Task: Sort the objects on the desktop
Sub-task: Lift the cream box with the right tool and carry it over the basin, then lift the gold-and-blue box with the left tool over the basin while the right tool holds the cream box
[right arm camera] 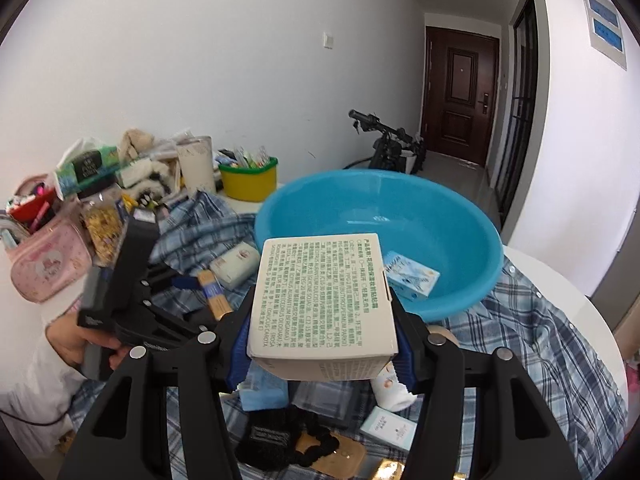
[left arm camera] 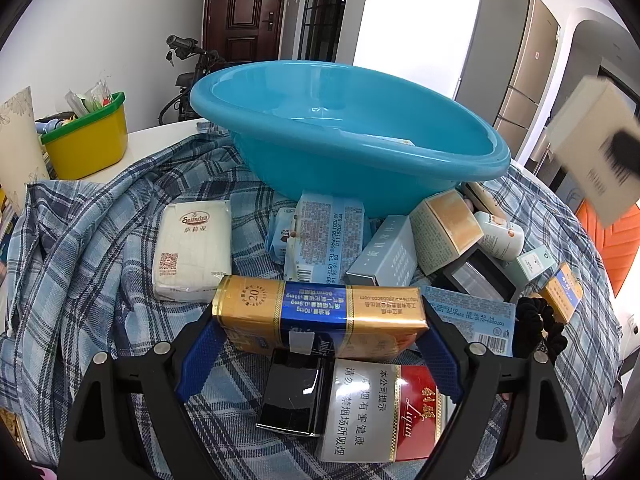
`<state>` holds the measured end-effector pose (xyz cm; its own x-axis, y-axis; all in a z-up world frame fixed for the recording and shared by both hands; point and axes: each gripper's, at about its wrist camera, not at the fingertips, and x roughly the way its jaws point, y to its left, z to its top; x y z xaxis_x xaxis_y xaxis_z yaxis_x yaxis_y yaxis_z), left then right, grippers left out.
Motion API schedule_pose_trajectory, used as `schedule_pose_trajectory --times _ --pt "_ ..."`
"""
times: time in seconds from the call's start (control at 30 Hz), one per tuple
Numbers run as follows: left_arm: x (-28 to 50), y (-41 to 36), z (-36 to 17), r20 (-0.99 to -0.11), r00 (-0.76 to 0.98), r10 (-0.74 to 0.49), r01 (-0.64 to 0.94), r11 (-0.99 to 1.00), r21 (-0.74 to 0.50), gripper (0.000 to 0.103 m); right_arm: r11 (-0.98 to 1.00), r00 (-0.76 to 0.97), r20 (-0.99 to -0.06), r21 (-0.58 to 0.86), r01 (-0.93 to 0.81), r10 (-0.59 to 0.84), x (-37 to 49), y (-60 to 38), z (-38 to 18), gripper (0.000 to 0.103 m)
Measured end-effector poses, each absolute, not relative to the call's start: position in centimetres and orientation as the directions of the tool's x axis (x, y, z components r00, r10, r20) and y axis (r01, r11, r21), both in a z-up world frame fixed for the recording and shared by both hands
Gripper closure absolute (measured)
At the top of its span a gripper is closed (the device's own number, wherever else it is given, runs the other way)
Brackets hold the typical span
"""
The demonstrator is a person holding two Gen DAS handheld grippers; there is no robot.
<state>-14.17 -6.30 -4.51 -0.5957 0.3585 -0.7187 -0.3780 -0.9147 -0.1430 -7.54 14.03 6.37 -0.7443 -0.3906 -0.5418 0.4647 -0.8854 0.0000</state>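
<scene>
Carton (right arm camera: 324,300) riding in right claw (right arm camera: 322,344), sides pinched | stiff, light card | left claw (left arm camera: 320,344) clamping gold pack (left arm camera: 320,312) endwise | basin (right arm camera: 460,216) waiting far.

Left gripper (left arm camera: 320,322) jaws clamping gold cigarette pack (left arm camera: 320,312), blue basin (left arm camera: 348,132) behind, plaid cloth (left arm camera: 100,240) beneath

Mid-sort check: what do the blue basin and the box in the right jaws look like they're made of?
Blue basin: looks like glossy moulded plastic, with sheen and a smooth rolled rim. Box: probably matte cream cardboard, with sharp folded edges and printed text.
</scene>
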Motion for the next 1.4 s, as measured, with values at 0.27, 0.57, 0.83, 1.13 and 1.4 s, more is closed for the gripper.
schedule_pose_trajectory --times 0.27,0.57,0.83,1.13,1.4 --pt "-14.1 -6.1 -4.6 -0.721 -0.593 0.358 -0.383 -0.913 -0.139 0.013 -0.884 -0.773 -0.490 -0.012 0.468 -0.403 -9.0 14.2 9.7 0.047" --pt "-14.3 -5.8 -4.9 -0.734 -0.588 0.341 -0.378 -0.918 -0.123 0.013 -0.872 -0.801 -0.424 -0.054 0.487 -0.422 -11.9 13.2 13.9 0.047" --pt "-14.4 -5.8 -5.0 -0.736 -0.590 0.331 -0.369 -0.922 -0.119 0.013 -0.912 -0.789 -0.516 -0.037 0.410 -0.334 -19.4 13.0 10.2 0.047" --pt "-14.3 -5.4 -5.1 -0.740 -0.589 0.324 -0.378 -0.920 -0.102 0.013 -0.927 -0.742 -0.598 0.006 0.374 -0.303 -23.6 13.2 5.2 0.047" --pt "-14.3 -5.8 -5.1 -0.734 -0.597 0.325 -0.361 -0.925 -0.117 0.013 -0.929 -0.729 -0.612 0.023 0.369 -0.305 -24.3 14.3 4.9 0.047"
